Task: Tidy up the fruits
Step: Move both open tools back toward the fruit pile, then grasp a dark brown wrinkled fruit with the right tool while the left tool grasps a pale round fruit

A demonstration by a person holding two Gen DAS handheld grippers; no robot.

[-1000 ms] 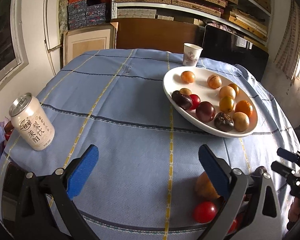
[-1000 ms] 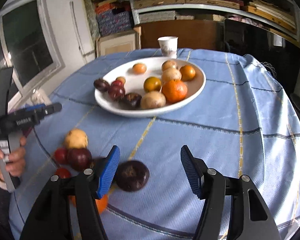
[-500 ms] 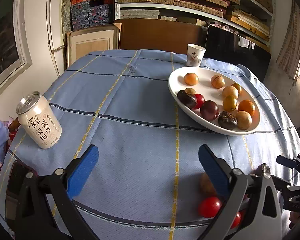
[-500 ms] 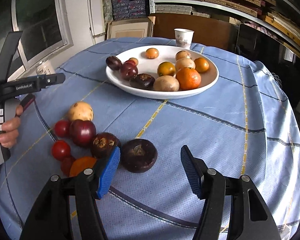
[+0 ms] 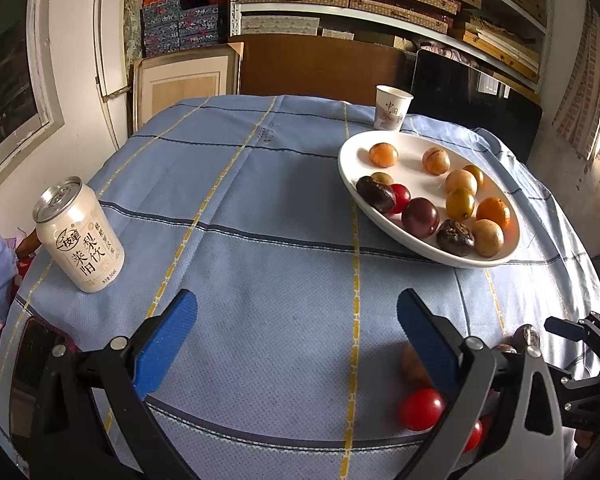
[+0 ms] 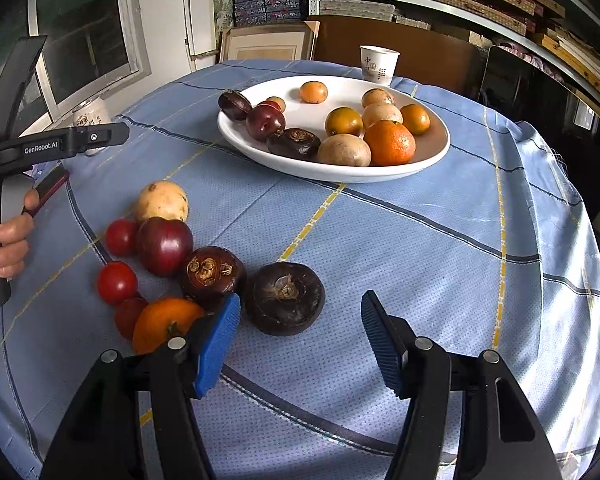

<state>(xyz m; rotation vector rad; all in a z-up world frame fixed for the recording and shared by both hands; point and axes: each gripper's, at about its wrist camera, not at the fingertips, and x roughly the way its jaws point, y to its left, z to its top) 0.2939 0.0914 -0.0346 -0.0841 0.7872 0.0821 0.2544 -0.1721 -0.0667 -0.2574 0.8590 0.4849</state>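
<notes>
From the left wrist, the left gripper (image 5: 296, 326) hangs over bare blue checked tablecloth (image 5: 260, 240) with its blue pads spread wide and nothing between them. A drink can (image 5: 80, 236) stands ahead and to its left; the white oval plate (image 5: 352, 184) of fruit sits ahead and to its right, a paper cup (image 5: 392, 108) just beyond that. Partly hidden behind its right finger lie a red cherry tomato (image 5: 420, 408) and a tan fruit (image 5: 412, 364). From the right wrist, the right gripper (image 6: 300, 336) is half spread, gripping nothing; a dark water chestnut (image 6: 284, 298) lies on the cloth just ahead of the gap, nearer the left pad, and I cannot tell whether it touches that pad. A second water chestnut (image 6: 212, 274), a dark red plum (image 6: 164, 244), a pale round fruit (image 6: 162, 202), cherry tomatoes (image 6: 116, 282) and an orange (image 6: 164, 322) cluster to the left. The plate (image 6: 260, 156) stands well ahead. At far left a hand (image 6: 8, 240) holds the other gripper.
</notes>
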